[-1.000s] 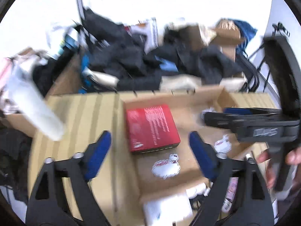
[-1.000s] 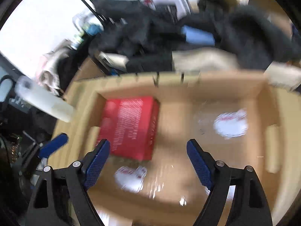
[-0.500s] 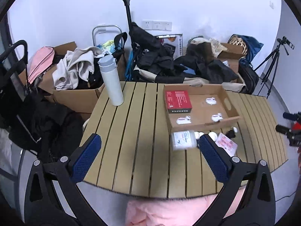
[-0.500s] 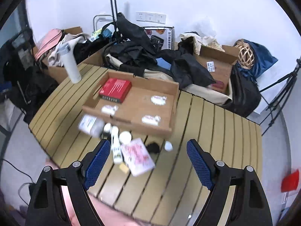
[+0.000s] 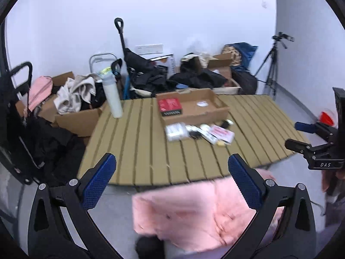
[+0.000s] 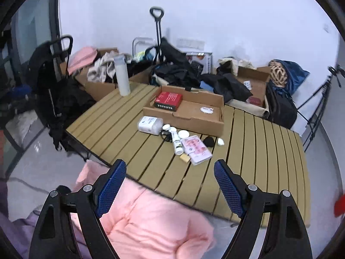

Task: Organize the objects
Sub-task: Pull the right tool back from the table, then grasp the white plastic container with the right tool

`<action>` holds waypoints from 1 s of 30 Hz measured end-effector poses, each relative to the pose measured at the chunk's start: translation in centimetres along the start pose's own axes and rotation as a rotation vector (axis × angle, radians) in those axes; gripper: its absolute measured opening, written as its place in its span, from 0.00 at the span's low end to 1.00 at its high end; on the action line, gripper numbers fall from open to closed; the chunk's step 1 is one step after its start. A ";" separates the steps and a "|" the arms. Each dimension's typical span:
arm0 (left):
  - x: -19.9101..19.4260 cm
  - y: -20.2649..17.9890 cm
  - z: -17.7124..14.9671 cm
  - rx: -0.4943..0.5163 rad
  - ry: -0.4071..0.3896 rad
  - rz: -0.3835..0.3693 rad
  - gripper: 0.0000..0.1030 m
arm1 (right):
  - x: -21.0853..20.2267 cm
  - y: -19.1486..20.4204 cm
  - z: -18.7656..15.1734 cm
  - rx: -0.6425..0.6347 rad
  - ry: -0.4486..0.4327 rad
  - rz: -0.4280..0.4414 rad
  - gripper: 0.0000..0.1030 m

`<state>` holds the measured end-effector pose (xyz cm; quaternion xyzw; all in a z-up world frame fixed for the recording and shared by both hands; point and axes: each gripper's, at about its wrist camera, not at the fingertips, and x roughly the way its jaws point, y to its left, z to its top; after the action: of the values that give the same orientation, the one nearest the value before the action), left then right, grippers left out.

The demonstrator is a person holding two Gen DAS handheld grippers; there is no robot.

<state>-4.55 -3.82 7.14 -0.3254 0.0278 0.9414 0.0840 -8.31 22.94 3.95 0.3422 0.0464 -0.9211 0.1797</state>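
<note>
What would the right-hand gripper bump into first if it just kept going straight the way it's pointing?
Probably the slatted table. The right gripper, open and empty, looks across its near edge toward the small clutter there, likeliest the white tube or pink packet, before the cardboard tray. Depth is hard to judge.

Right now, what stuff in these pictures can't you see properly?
1. Left wrist view: the near wall of the shallow brown cardboard tray hides part of its floor.
2. Both views: print on the flat red box is too small to read.
3. Left wrist view: the small white bottles and pink packet are blurred together.
4. Right wrist view: the small black lump is too small to identify.
</note>
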 end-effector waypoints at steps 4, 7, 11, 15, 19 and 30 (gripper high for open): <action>0.9 -0.2 -3.8 -0.072 0.066 -0.065 1.00 | -0.6 0.8 -4.6 0.130 -0.034 0.063 0.84; 2.6 -0.2 -4.6 -0.083 0.148 -0.051 1.00 | 1.1 1.2 -6.4 0.164 0.040 0.129 0.84; 3.0 0.6 -4.7 -0.125 0.133 -0.039 1.00 | 2.0 1.9 -6.9 0.136 0.066 0.110 0.84; 4.6 1.1 -5.6 -0.149 0.176 -0.039 1.00 | 3.3 1.9 -7.4 0.131 0.091 0.107 0.84; 7.7 1.4 -6.3 -0.159 0.239 -0.045 1.00 | 5.1 1.6 -8.1 0.135 0.115 0.119 0.64; 24.2 3.6 -0.8 -0.150 0.284 -0.020 1.00 | 16.6 -3.1 -2.8 0.189 0.182 0.122 0.52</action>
<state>-23.37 -4.02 -8.46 -0.4609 -0.0344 0.8844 0.0640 -19.34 21.42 -9.01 0.4419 -0.0453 -0.8740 0.1972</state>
